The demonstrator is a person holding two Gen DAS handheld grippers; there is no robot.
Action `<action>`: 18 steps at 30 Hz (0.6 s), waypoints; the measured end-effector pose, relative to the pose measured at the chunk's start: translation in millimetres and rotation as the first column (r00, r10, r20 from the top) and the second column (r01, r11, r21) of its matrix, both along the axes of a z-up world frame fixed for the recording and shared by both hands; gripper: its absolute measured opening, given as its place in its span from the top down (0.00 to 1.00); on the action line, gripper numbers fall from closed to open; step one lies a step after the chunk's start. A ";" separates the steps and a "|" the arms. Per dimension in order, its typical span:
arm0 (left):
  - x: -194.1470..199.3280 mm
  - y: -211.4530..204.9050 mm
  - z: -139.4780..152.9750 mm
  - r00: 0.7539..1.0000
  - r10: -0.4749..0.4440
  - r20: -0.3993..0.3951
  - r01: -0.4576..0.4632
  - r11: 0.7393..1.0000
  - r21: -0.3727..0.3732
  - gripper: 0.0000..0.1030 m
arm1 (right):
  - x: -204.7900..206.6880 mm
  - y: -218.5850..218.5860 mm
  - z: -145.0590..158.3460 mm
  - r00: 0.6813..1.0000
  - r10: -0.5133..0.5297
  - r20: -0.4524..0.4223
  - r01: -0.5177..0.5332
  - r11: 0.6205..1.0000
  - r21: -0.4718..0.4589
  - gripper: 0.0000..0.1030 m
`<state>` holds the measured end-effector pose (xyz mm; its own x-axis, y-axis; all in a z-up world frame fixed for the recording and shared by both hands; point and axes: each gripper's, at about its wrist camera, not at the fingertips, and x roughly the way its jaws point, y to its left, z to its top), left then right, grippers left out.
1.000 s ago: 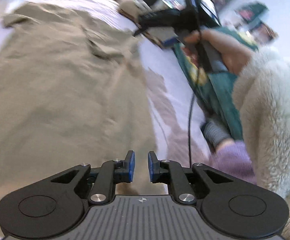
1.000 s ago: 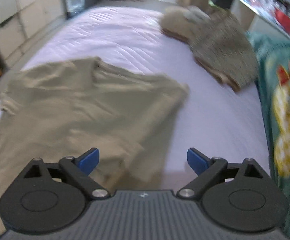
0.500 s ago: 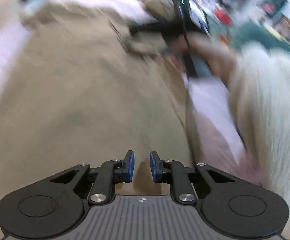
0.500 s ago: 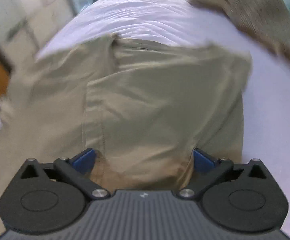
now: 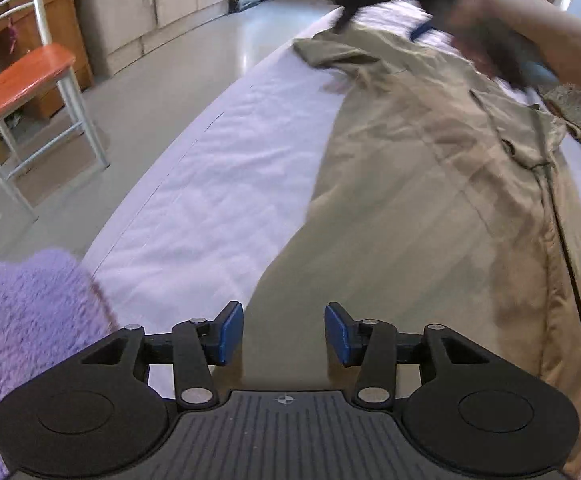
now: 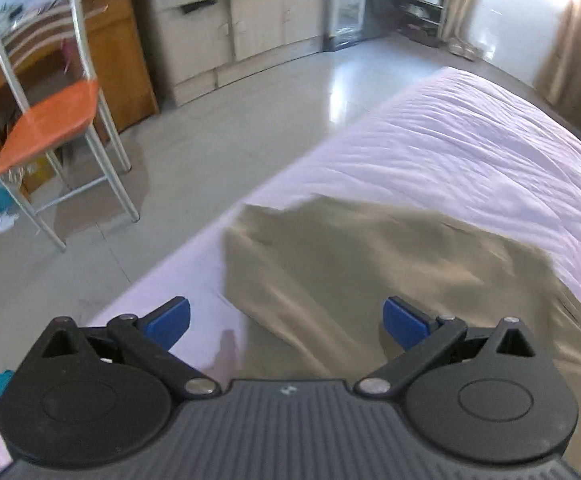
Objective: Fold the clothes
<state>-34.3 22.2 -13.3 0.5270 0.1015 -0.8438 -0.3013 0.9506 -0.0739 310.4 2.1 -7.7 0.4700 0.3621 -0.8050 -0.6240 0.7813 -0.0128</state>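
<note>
A khaki shirt (image 5: 442, 200) lies spread on a bed with a pale lilac sheet (image 5: 218, 184). My left gripper (image 5: 284, 332) hovers over the shirt's near edge, its jaws opening, with nothing pressed between the blue pads. In the right wrist view the shirt's far sleeve end (image 6: 370, 264) lies just ahead of my right gripper (image 6: 286, 320), which stands wide open above the cloth. That right gripper (image 5: 422, 32) shows blurred at the top of the left wrist view, held by a hand (image 5: 530, 36) over the shirt's far end.
An orange-seated metal chair (image 5: 22, 76) stands on the grey floor left of the bed, by a wooden desk (image 6: 106, 44). Cabinets (image 6: 230, 16) line the far wall. A lilac fleece sleeve (image 5: 22, 328) sits at lower left. A black cable (image 5: 570, 264) crosses the shirt.
Both grippers swung left toward the bed's floor-side edge. My left jaws went from nearly shut to partly open. The right gripper moved out over the shirt's far end.
</note>
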 end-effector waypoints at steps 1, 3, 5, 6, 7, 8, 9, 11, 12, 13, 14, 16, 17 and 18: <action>-3.3 2.7 -1.8 1.000 -0.001 -0.006 0.001 1.000 0.006 0.48 | 0.7 18.2 -4.7 1.000 0.016 0.002 -0.016 1.000 -0.016 0.00; -9.8 8.0 -5.4 1.000 -0.003 -0.019 0.003 1.000 0.019 0.41 | 3.7 41.8 -15.2 0.999 0.034 0.028 -0.031 0.997 -0.075 0.00; -10.5 10.1 -9.6 0.999 -0.012 -0.030 0.012 1.000 0.015 0.39 | 7.4 56.4 -27.1 0.999 0.030 0.033 -0.026 0.992 -0.126 0.00; -9.8 10.9 -10.9 0.999 -0.011 -0.031 0.011 1.000 0.011 0.37 | 9.6 58.7 -33.8 1.000 0.016 0.024 -0.012 0.989 -0.148 0.00; -9.2 13.3 -11.7 0.999 -0.007 -0.034 0.007 1.000 0.004 0.36 | 11.8 61.1 -40.6 1.000 0.001 0.015 0.002 0.986 -0.170 0.00; -7.8 15.5 -13.8 0.999 -0.005 -0.039 0.005 1.000 0.003 0.31 | 14.3 59.1 -48.2 1.000 -0.019 -0.005 0.018 0.983 -0.183 0.00; -6.6 16.2 -15.4 0.999 -0.005 -0.044 0.005 1.000 0.010 0.24 | 16.9 56.9 -55.8 0.999 -0.040 -0.026 0.034 0.980 -0.197 0.00; -5.2 18.6 -17.7 0.999 -0.006 -0.048 0.006 1.000 0.015 0.19 | 16.3 51.9 -55.9 0.998 -0.063 -0.012 0.060 0.986 -0.155 0.00; -5.5 19.9 -17.9 0.999 -0.006 -0.047 0.006 1.000 0.011 0.19 | 15.7 51.7 -55.7 0.998 -0.068 -0.007 0.066 0.986 -0.154 0.00; -5.9 21.0 -18.1 0.999 -0.007 -0.043 0.007 1.000 0.006 0.19 | 15.2 51.5 -55.5 0.997 -0.074 -0.001 0.072 0.986 -0.153 0.01; -6.8 21.0 -18.4 0.999 -0.013 -0.031 0.013 1.000 -0.002 0.22 | 14.6 51.3 -55.3 0.997 -0.079 0.004 0.079 0.985 -0.152 0.07; -9.4 19.5 -18.8 0.999 -0.033 0.001 0.033 0.999 -0.025 0.41 | 12.7 54.0 -49.4 0.996 -0.075 0.041 0.081 0.982 -0.169 0.34; -10.5 18.5 -18.2 0.999 -0.040 0.013 0.041 0.999 -0.035 0.57 | 11.6 57.1 -48.3 0.995 -0.070 0.073 0.084 0.976 -0.200 0.57; -11.5 17.6 -17.6 0.999 -0.047 0.025 0.048 0.998 -0.044 0.65 | 10.1 60.3 -49.3 0.993 -0.053 0.105 0.078 0.964 -0.253 0.66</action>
